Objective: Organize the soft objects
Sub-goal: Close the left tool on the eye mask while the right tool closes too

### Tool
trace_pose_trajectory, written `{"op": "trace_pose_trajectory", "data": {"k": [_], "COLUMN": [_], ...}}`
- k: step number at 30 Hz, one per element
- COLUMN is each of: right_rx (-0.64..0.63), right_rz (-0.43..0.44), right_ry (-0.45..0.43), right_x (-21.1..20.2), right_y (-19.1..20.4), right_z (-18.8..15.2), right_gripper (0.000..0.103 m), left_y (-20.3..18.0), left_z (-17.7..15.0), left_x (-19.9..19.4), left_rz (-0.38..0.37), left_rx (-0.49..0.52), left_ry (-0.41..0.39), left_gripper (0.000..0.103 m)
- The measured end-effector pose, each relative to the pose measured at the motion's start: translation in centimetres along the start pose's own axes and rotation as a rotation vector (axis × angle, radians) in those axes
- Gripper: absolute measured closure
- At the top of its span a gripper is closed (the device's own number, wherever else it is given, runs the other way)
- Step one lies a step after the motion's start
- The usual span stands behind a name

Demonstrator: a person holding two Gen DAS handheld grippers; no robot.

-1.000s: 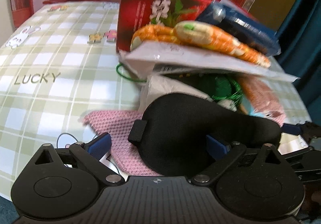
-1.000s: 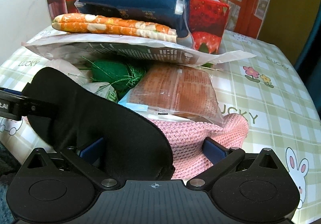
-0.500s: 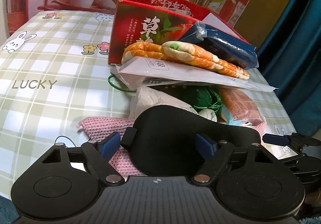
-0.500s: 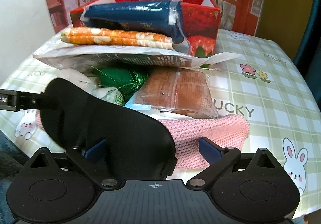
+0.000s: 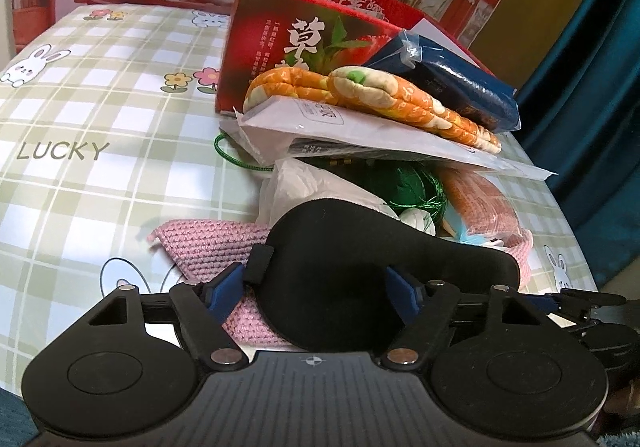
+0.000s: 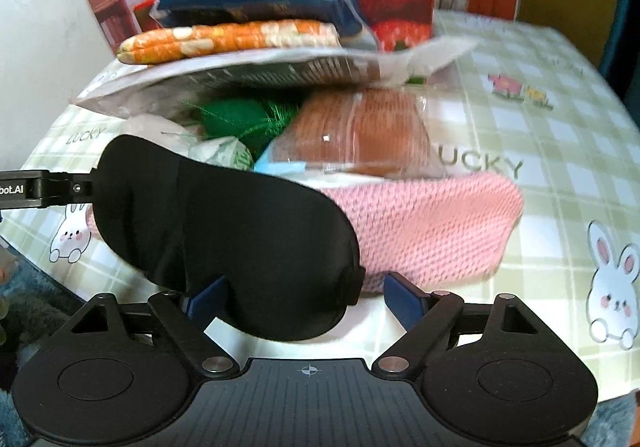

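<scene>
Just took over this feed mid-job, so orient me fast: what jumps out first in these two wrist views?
A black sleep mask fills the foreground, draped over a pink knitted cloth at the table's near edge, lying between the closing jaws of both the left gripper and right gripper. Behind it rises a messy heap: green yarn, a white flat packet, an orange quilted piece, and a red box.

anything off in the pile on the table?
Yes. It is stacked loosely: a flat white packet juts out over the green yarn, carrying an orange quilted roll and a blue pack that leans on the red box. It looks tippy. The black eye mask lies skewed across the pink knit.
</scene>
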State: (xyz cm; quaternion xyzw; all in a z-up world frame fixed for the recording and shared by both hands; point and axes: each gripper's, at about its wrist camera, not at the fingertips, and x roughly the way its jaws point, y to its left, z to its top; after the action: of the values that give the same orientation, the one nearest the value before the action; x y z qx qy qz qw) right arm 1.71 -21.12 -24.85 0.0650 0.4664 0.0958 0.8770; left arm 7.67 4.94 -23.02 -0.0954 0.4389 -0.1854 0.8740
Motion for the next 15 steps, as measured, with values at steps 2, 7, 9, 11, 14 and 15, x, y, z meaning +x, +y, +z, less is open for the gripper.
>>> {"op": "trace_pose_trajectory", "data": {"k": [2, 7, 9, 11, 14, 15], "right_rx": [0.009, -0.022, -0.028, -0.022, 0.005, 0.012], "right_rz": [0.018, 0.054, 0.055, 0.061, 0.066, 0.061], "right_ry": [-0.009, -0.084, -0.124, -0.145, -0.145, -0.141], "right_x": [-0.1, -1.6, -2.3, -2.7, -2.8, -2.8], "right_y": [-0.1, 0.3, 0.5, 0.3, -0.2, -0.3], "right_z": [0.0, 0.3, 0.6, 0.7, 0.7, 0.7], "right_gripper": [0.021, 0.036, 0.044, 0.05, 0.052, 0.051], "left_y": [0.1, -0.1, -0.5, -0.7, -0.3, -0.1], "left_z": [0.0, -0.1, -0.1, -0.1, 0.0, 0.0], "left_x": [-0.1, -0.8, -1.0, -0.9, -0.6, -0.4], "left_rz": [-0.005, -0.028, -0.03, -0.02, 0.009, 0.012], "left_rx": [-0.001, 0.015, 0.027, 0.034, 0.021, 0.009], "left_ry": [-0.005, -0.037, -0.048, -0.045, -0.029, -0.022], "left_gripper": [0.03, 0.036, 0.036, 0.038, 0.05, 0.052]}}
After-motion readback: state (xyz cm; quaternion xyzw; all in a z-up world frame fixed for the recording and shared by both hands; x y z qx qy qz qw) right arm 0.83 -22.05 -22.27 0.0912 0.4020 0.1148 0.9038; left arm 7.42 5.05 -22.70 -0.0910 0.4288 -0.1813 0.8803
